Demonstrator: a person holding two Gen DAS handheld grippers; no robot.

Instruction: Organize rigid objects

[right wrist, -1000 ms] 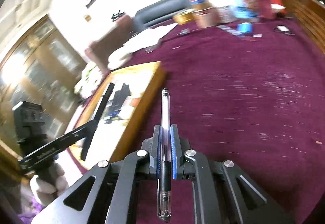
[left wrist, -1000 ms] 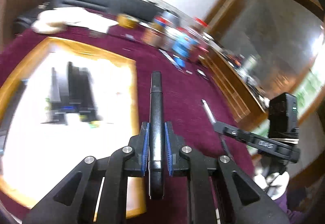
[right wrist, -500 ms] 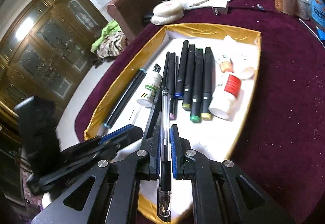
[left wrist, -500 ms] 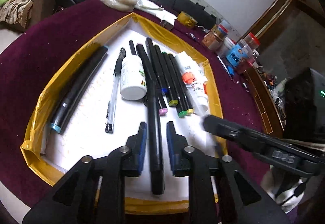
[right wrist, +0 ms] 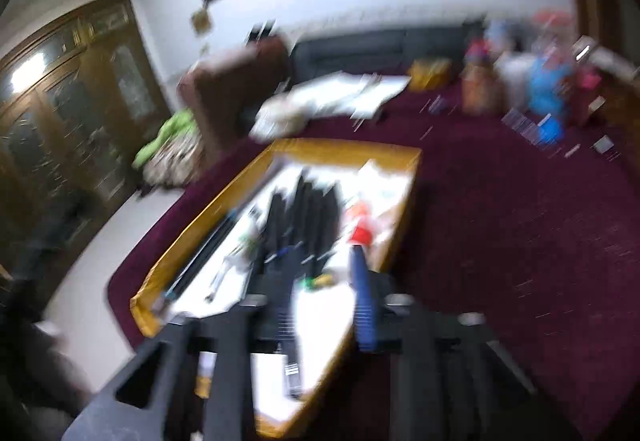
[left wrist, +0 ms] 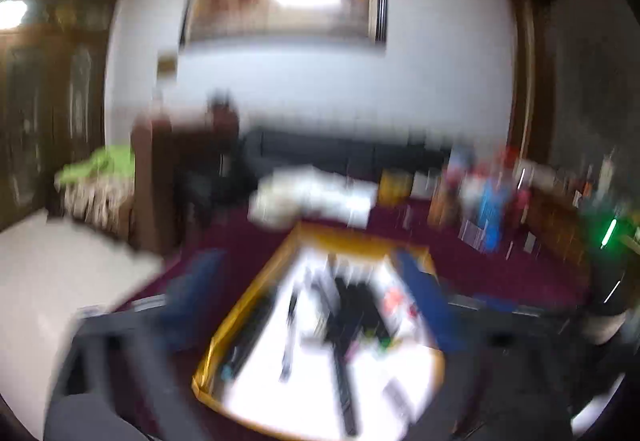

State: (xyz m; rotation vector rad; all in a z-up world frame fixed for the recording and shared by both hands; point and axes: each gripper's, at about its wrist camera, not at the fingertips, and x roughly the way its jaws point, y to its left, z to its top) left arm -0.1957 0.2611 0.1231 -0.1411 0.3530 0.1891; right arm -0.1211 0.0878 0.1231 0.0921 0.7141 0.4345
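Both views are motion-blurred. A gold-rimmed tray [left wrist: 256,293] with a white floor holds a row of black markers [left wrist: 356,309], pens and small white bottles; it also shows in the right wrist view [right wrist: 208,217]. My left gripper [left wrist: 316,293] is open wide and empty, its blue pads [left wrist: 196,281] far apart above the tray. My right gripper [right wrist: 322,297] is open and empty over the tray's near end, with a black pen [right wrist: 290,357] lying on the tray below it.
The tray lies on a maroon tablecloth [right wrist: 520,221]. Jars and bottles [right wrist: 540,81] stand at the far right, white papers [right wrist: 340,93] and a dark sofa [right wrist: 380,45] behind. A wooden cabinet [right wrist: 60,101] is at left.
Both grippers have opened and let go of their pens into the tray. Both have lifted and tilted up, so the room's wall now shows.
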